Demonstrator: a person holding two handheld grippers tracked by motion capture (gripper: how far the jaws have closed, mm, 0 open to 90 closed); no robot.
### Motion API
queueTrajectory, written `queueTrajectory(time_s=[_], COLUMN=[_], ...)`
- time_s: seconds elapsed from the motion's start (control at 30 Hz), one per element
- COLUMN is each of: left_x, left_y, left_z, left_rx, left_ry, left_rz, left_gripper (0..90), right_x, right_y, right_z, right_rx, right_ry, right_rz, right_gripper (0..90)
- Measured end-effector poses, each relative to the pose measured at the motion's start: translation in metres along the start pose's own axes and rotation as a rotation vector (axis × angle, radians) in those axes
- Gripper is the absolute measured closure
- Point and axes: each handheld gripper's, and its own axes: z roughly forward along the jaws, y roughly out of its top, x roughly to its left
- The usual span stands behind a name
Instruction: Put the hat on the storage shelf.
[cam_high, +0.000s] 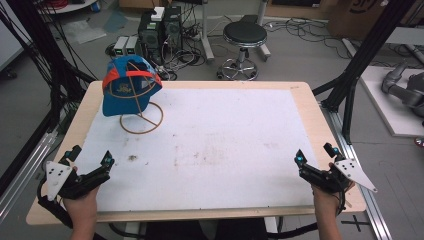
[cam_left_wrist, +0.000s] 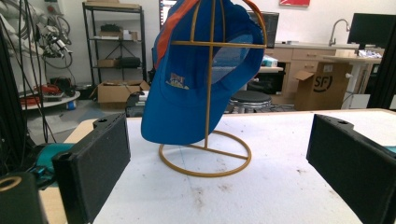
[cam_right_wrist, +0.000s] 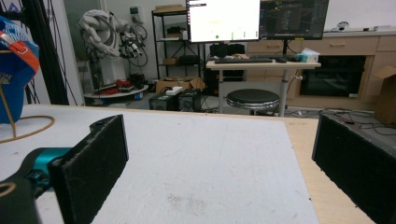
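Blue cap (cam_high: 125, 89) with orange trim hangs on a gold wire stand (cam_high: 142, 120), positioned at roughly 10 o'clock on the table (cam_high: 305, 100), on the white sheet (cam_high: 215, 145) that covers most of the tabletop. The cap sits tilted over the stand's domed frame, brim pointing down toward the ring base; the base rests flat on the sheet.

Left gripper (cam_high: 100, 167) is held at 7 o'clock, near the front left corner, well apart from the cap. Jaws are spread wide with nothing between them. In the left gripper view the cap (cam_left_wrist: 196, 79) and stand (cam_left_wrist: 205, 158) lie straight ahead, framed between the two black jaws.

Right gripper (cam_high: 305, 167) is held at 5 o'clock, near the front right edge, well apart from the cap. Jaws are likewise spread wide and hold nothing. In the right gripper view the cap (cam_right_wrist: 14, 70) appears at the far left edge, partly cut off.

Sheet shows faint brown stains near its centre. A black stool (cam_high: 244, 35) stands on the floor beyond the table's far edge.
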Motion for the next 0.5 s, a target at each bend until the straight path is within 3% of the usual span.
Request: queueTrajectory(time_s=[0.5], left_x=[-0.0001], left_y=[0.0006], left_z=[-0.0003], left_rx=[-0.006], left_ry=[-0.012], left_rz=[0.001], left_gripper=[6.6], right_x=[-0.0009], right_y=[0.0007], right_z=[0.0], right_rx=[-0.008], right_ry=[0.01], right_rz=[0.001], right_gripper=[3.3])
